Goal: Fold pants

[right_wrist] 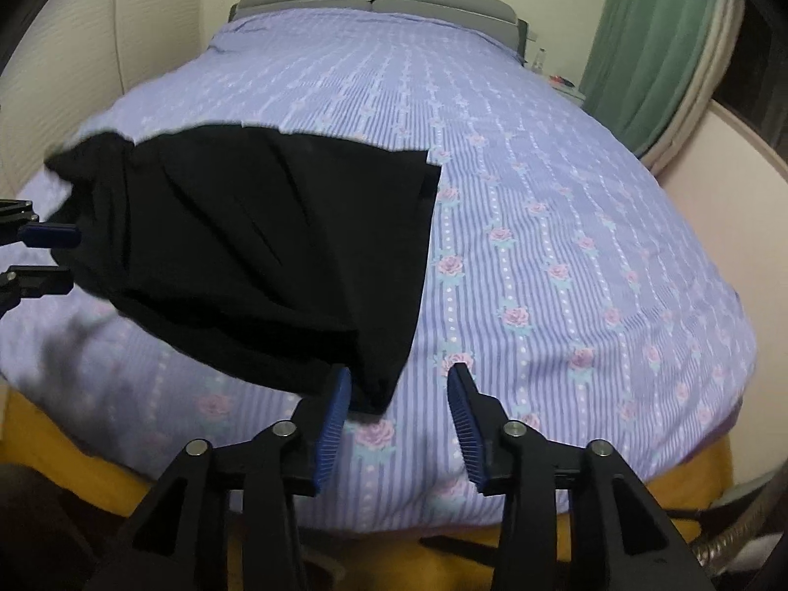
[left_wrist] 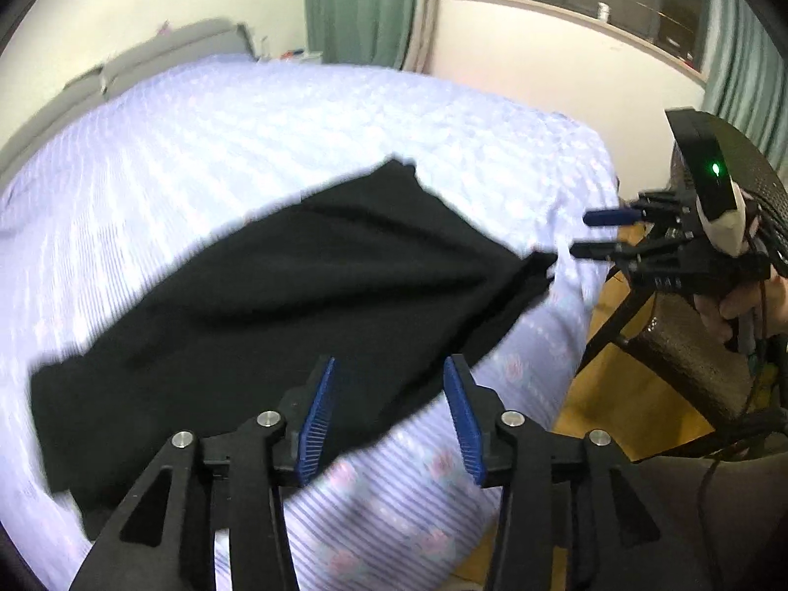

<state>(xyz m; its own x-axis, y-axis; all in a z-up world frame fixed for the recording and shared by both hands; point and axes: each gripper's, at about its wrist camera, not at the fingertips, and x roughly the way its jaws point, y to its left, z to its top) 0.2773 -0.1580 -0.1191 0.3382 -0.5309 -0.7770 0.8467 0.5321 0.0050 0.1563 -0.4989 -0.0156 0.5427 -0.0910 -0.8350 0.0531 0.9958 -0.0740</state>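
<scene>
Black pants (right_wrist: 256, 246) found lying on the bed (right_wrist: 566, 226), near its foot edge, on the striped lilac bedcover with rose print. Fabric plain, matte, dark enough to hide seams; folded over into a broad slab, wider at one end and tapering to a corner at the other. Several long shallow creases across the top layer. One far corner squared and flat; near corner hanging just over the bed edge (outline there blurred, so exact lie uncertain).

Left gripper (left_wrist: 389, 413) poised above the pants' near edge, blue pads spread apart, nothing between them, no contact with the cloth visible.

Right gripper (right_wrist: 399, 413) positioned at the tapered corner of the pants; fingers spread, left pad (right_wrist: 335, 418) right beside the corner's tip, whether touching it cannot be told, other pad clear over bare bedcover. No pinch on the fabric.

Seen from the left wrist camera: right gripper beside the pants' corner at the bed edge, held by a hand (left_wrist: 738, 305).

Grey headboard (right_wrist: 374, 0) at the far end of the bed, well apart from the pants. Green curtain (right_wrist: 650, 34) beyond the bed's side.
</scene>
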